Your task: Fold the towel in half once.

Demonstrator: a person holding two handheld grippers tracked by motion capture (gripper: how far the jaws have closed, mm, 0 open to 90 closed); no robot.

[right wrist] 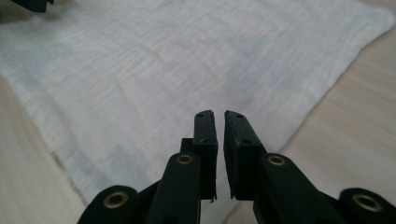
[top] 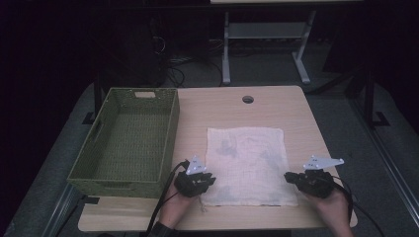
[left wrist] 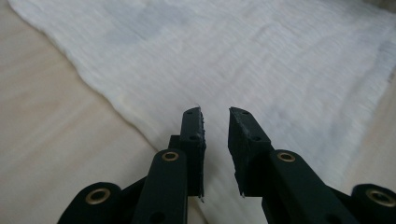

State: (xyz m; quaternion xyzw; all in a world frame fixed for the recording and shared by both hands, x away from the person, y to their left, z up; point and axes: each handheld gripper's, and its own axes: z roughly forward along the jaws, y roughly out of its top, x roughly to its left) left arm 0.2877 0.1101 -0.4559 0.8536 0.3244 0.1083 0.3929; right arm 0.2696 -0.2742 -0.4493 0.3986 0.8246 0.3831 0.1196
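- Two claws sit at the near corners of a white cloth point(top: 249, 165) spread flat on the tabletop point(top: 296, 108): the left claw point(top: 210, 178) at the cloth's 7 o'clock corner, the right claw point(top: 288, 176) at its 5 o'clock corner
- In the left gripper view the left claw point(left wrist: 215, 122) has its jaws a little apart over the cloth point(left wrist: 243, 60), nothing between them; in the right gripper view the right claw point(right wrist: 219, 122) shows only a thin slit, also clamped on nothing
- The cloth looks laid out and let go, so I judge the step in hand to be lifting clear without dragging an edge; it would go best with both claws rising straight up together, jaws free of the fabric, so the near hem stays flat
- A loose thread point(top: 201, 207) trails from the 7 o'clock corner and could snag the left jaws
- A green woven basket point(top: 99, 148) stands at 9 o'clock of the cloth, just beside it, close to the left hand point(top: 175, 205); a round hole point(top: 247, 99) in the tabletop lies at 12 o'clock, well apart
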